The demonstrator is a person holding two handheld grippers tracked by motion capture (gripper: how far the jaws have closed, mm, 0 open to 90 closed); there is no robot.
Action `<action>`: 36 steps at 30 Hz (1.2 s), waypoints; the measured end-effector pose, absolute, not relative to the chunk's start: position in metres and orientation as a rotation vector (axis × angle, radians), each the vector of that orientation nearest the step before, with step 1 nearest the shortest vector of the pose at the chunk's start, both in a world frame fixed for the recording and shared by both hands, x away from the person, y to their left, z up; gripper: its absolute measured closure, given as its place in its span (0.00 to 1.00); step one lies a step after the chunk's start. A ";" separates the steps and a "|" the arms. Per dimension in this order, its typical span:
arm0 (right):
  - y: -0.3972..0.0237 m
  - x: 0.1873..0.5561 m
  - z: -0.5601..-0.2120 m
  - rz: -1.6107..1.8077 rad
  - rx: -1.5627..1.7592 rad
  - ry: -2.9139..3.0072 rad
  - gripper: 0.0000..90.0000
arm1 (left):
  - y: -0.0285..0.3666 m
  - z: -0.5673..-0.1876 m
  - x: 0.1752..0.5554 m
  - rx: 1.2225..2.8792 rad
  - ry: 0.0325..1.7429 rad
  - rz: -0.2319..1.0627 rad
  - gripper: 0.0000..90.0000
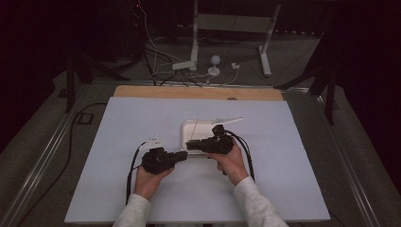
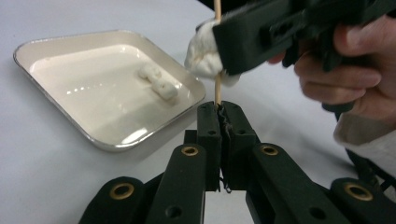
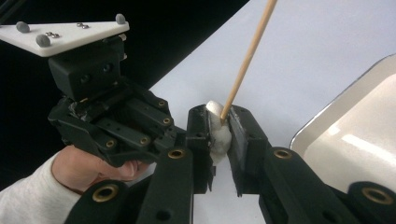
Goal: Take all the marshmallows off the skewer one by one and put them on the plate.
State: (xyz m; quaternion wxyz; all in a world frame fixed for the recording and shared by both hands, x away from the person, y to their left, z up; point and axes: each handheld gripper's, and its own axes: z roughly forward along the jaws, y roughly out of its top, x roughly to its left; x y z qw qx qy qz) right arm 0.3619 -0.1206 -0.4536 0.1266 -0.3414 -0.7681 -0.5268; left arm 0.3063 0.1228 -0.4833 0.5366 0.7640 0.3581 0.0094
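Observation:
My left gripper [image 2: 219,109] is shut on the lower end of a thin wooden skewer [image 2: 217,88], which stands upright from its jaws. A white marshmallow [image 3: 219,135] is threaded on that skewer, and my right gripper [image 3: 219,116] is shut on it from both sides. In the high view both grippers, left [image 1: 182,156] and right [image 1: 189,145], meet tip to tip at the near left corner of a white tray [image 1: 191,130]. Two more white marshmallows [image 2: 159,84] lie in the tray [image 2: 107,140].
The tray sits mid-table on a pale sheet [image 1: 265,179], with bare sheet all around. A white strip [image 1: 227,120] lies by the tray's far right corner. A wooden table edge [image 1: 198,92] runs behind. Cables [image 1: 246,151] trail from both grippers toward the person.

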 end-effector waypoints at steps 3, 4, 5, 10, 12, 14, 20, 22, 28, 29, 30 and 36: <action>-0.122 0.362 -0.453 -1.539 -0.996 -2.232 0.88 | 0.122 -0.483 0.306 1.830 0.844 0.022 0.98; -0.122 0.362 -0.453 -1.538 -0.994 -2.234 0.88 | 0.121 -0.483 0.306 1.837 0.842 0.025 0.98; -0.122 0.362 -0.453 -1.537 -0.993 -2.233 0.88 | 0.121 -0.482 0.305 1.840 0.840 0.037 1.00; -0.119 0.361 -0.454 -1.537 -0.957 -2.218 0.75 | 0.122 -0.480 0.305 1.816 0.844 0.047 1.00; -0.116 0.361 -0.454 -1.523 -0.947 -2.236 0.74 | 0.122 -0.480 0.304 1.809 0.842 0.047 1.00; -0.114 0.360 -0.455 -1.514 -0.950 -2.242 0.74 | 0.122 -0.479 0.304 1.805 0.835 0.046 1.00; -0.113 0.361 -0.456 -1.495 -0.958 -2.251 0.87 | 0.120 -0.480 0.303 1.814 0.827 0.045 1.00; -0.114 0.360 -0.455 -1.492 -0.962 -2.267 0.89 | 0.119 -0.480 0.303 1.819 0.823 0.054 1.00; -0.116 0.360 -0.451 -1.501 -0.975 -2.285 0.90 | 0.118 -0.479 0.302 1.839 0.813 0.082 1.00; -0.116 0.360 -0.451 -1.500 -0.975 -2.288 0.90 | 0.118 -0.478 0.302 1.841 0.811 0.084 1.00; -0.116 0.360 -0.450 -1.500 -0.978 -2.291 0.90 | 0.118 -0.478 0.302 1.845 0.808 0.090 1.00; -0.116 0.361 -0.447 -1.497 -0.985 -2.307 0.89 | 0.118 -0.477 0.301 1.866 0.807 0.129 1.00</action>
